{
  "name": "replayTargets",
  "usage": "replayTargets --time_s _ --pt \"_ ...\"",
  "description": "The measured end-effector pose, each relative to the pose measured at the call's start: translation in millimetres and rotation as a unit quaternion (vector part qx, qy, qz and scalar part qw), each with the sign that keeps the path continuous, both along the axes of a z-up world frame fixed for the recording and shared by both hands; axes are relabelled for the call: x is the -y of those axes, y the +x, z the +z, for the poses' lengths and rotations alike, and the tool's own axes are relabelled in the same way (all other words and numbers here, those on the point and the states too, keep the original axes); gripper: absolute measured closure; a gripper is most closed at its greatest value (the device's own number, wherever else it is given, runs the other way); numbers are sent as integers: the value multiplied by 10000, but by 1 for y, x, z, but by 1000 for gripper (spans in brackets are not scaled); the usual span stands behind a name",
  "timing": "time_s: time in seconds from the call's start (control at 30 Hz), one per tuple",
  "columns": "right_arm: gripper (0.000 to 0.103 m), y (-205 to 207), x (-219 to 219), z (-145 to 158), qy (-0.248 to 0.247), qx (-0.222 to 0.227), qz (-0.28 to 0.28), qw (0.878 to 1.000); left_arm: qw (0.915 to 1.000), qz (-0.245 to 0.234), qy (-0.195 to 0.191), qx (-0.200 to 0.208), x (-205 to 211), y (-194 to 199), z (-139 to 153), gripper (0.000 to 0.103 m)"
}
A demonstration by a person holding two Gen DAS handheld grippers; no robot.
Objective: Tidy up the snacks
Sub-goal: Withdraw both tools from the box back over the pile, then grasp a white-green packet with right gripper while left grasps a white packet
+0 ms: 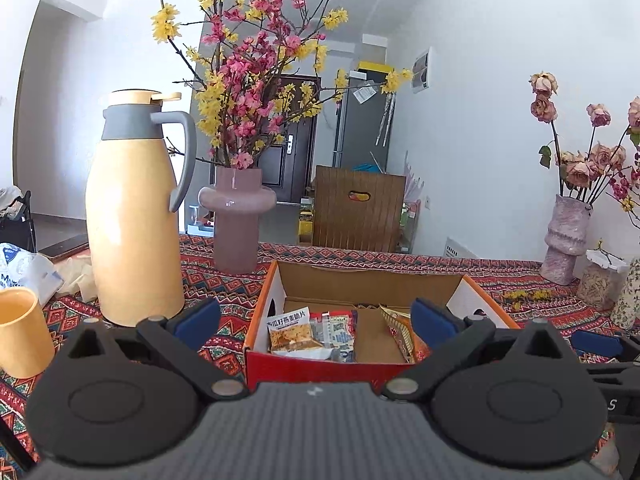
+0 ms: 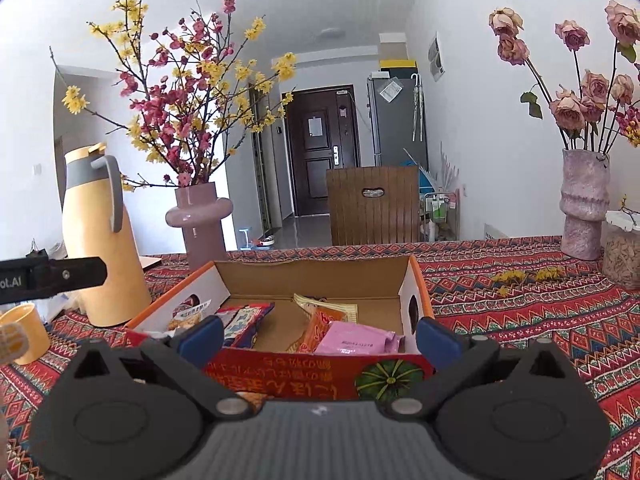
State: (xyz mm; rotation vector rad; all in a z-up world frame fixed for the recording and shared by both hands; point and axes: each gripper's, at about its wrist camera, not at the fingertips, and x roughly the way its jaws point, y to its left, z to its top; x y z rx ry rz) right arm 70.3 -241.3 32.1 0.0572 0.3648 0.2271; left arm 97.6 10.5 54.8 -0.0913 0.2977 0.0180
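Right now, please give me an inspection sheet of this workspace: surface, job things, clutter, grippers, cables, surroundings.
Surface: table under a patterned red cloth.
Job things: open box holding snack packets, among them a pink packet and an orange packet.
Clutter: thermos, cup, vase, second vase, jar, fallen petals.
Grippers: left gripper open, empty; right gripper open, empty; both face the box.
Cables: nothing seen.
Surroundings: chair, door, fridge.

Cardboard box [image 2: 312, 276]: one
Snack packets in box [image 2: 356, 340]: at least four
Vases [image 2: 202, 220]: two
Thermos jug [image 1: 132, 216]: one
Yellow cup [image 1: 20, 330]: one
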Motion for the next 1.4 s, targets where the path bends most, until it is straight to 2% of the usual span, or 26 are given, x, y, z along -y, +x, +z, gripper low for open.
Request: replayTargets --time_s 0.6,1.0,1.13,1.23,1.4 --pt "1 -45 0 -25 -63 -533 35 9985 9993 -56 -64 -359 -21 -47 -33 0" --pt "0 -65 13 -35 -48 -829 -258 9962 9983 -173 -72 -549 -34 -72 -50 0" --pt "1 -64 14 -43 -98 -1077 -419 9933 9977 -197 -77 -641 -34 -74 -54 0" --pt "1 -64 10 -48 -39 -1235 -338 9918 9974 -227 -96 -684 -33 -74 -55 0" --pt "1 -70 -12 -56 -214 -1445 -70 9892 9967 -291 -105 -751 -29 -75 -58 0"
